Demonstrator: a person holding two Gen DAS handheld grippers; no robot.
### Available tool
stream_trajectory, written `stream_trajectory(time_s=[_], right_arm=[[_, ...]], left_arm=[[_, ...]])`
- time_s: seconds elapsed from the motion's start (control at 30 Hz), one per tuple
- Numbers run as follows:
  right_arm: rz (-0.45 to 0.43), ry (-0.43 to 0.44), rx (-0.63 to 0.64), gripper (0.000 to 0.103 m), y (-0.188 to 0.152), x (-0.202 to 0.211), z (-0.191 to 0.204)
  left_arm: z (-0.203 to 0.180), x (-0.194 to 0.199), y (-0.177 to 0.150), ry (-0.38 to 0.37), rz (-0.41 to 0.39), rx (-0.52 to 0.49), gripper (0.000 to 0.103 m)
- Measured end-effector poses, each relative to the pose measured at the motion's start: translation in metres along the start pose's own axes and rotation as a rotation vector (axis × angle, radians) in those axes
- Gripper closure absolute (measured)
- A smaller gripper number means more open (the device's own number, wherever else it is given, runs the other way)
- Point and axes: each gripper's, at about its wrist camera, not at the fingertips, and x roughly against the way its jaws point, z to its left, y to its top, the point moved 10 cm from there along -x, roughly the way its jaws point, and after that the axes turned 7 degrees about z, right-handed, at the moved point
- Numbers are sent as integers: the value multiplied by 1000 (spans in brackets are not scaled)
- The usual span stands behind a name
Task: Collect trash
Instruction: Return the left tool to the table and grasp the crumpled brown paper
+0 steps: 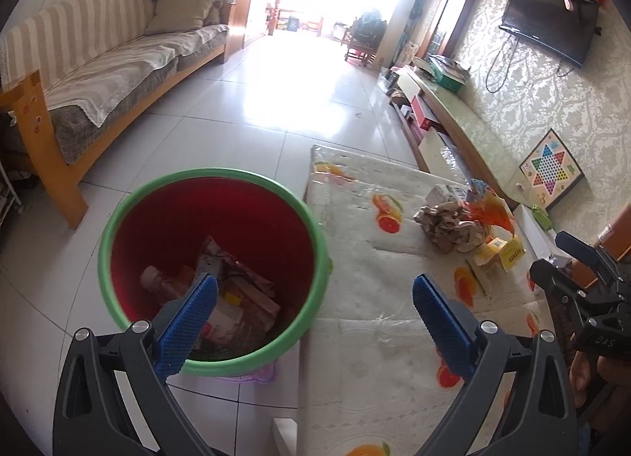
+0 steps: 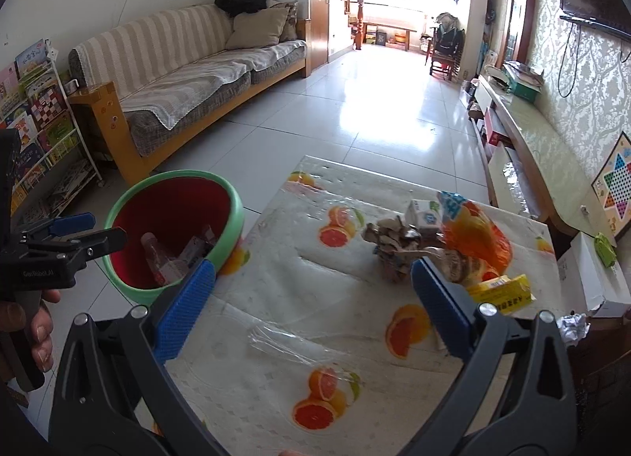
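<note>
Left gripper (image 1: 315,310) spread wide, empty, hanging over the rim of the red bin with green rim (image 1: 118,219). The bin stands on the floor just beside the table's left edge and already holds a bottle and cartons.

Right gripper (image 2: 313,298) also wide open, holding nothing, above the fruit-print plastic table cover (image 2: 276,259).

Remaining trash sits at the table's far right:
- crumpled brown paper wad (image 2: 388,251)
- orange snack bag (image 2: 473,235)
- small white carton (image 2: 424,213)
- yellow box (image 2: 501,292)

Handling, by judgement: all 4 look light. The wad is soft and should compress, so pinch across its middle. The bag is likely slick and crinkly; take a bunched fold. The boxes are stiff but crushable; grip across the narrow faces.
</note>
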Motion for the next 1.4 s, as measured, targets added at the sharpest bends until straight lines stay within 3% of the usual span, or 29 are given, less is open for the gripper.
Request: stream_trajectory(time_s=[0.27, 0.53, 0.77, 0.93, 1.07, 1.17, 1.4], right_arm=[[3, -112, -95, 5, -37, 25, -100], [6, -160, -179, 5, -63, 39, -167], [15, -181, -197, 5, -78, 44, -194], [22, -187, -214, 5, -85, 45, -208], [24, -188, -222, 5, -86, 45, -215], [28, -188, -221, 5, -86, 44, -215], [20, -174, -210, 5, -78, 41, -207]], left_arm=[[-101, -63, 6, -72, 110, -113, 8], [-163, -146, 35, -82, 182, -41, 8], [-169, -193, 55, -44, 207, 46, 9], [-159, -221, 50, -12, 252, 109, 17], [-157, -236, 46, -36, 272, 138, 18], [-162, -241, 44, -82, 273, 156, 31], [-170, -229, 46, -89, 248, 88, 53]])
